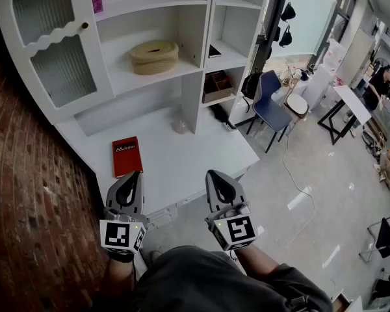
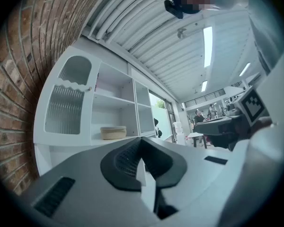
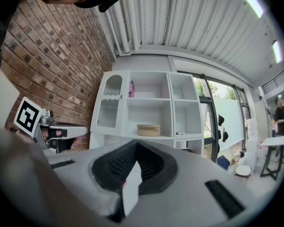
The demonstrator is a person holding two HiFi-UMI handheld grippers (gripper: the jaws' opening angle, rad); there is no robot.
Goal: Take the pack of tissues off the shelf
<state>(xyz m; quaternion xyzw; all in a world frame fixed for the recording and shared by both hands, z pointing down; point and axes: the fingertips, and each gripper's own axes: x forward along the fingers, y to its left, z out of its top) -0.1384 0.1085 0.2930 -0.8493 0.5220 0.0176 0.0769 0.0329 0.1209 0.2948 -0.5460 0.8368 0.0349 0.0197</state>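
Shut left gripper [image 1: 134, 179] sits near red book [image 1: 127, 155] its view misses.

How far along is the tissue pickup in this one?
Nothing looks done yet: the tan pack of tissues sits on the middle shelf, untouched. In hand: nothing; the left gripper and right gripper are both shut and empty, held level short of the desk with the red book. Left to do: reach up, open a gripper, grip the pack and bring it off the shelf.
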